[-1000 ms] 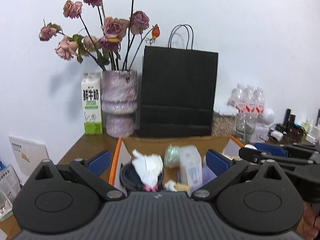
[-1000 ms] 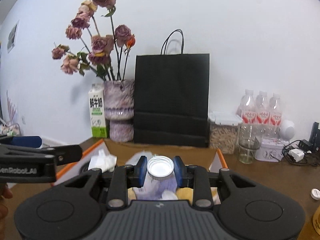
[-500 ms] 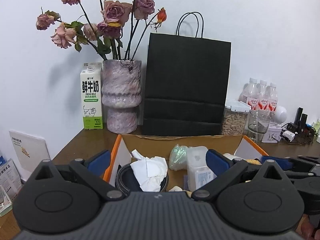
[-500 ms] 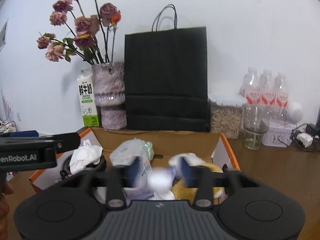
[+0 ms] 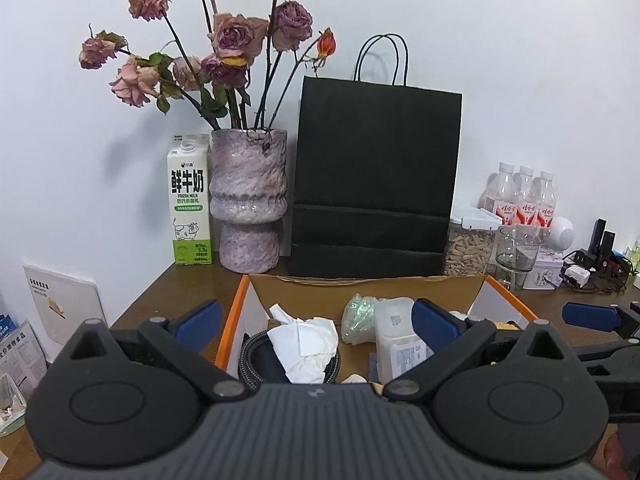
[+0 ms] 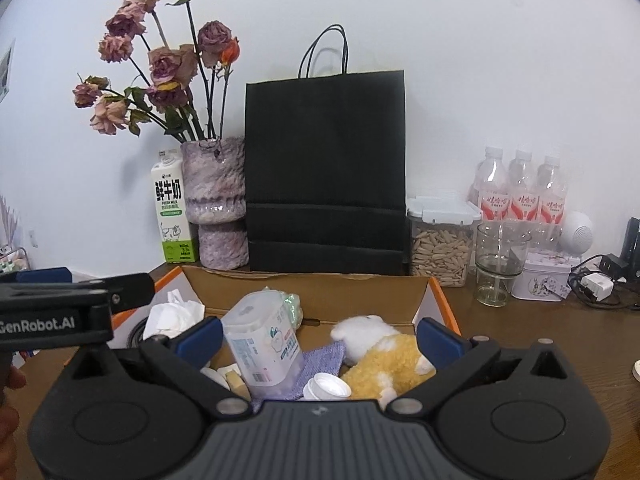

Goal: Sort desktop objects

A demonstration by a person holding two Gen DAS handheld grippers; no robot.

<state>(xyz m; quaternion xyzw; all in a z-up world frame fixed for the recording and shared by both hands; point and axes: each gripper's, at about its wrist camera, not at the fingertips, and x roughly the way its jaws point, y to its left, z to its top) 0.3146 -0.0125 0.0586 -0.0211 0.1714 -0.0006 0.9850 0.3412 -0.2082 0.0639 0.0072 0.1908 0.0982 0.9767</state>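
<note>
Both sets of fingers were seen spread wide and empty: right gripper point(image 6: 318, 338) and left gripper point(image 5: 316, 322) held over the cardboard box point(image 6: 320, 290) on the counter point(image 6: 540, 332). Already lodged in the box: a plastic container point(image 6: 264, 344), soft toy point(image 6: 380, 354), small white bottle point(image 6: 326, 387), crumpled tissue point(image 5: 306, 342). Sorting was judged well along; a white cap point(image 6: 636, 370) at the counter's right edge was possibly left.

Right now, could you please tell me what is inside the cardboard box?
The cardboard box holds a clear plastic container, a plush toy, a white cap, a purple cloth, crumpled tissue on a coiled cable, and a greenish bag. Anything beneath them is hidden.
</note>
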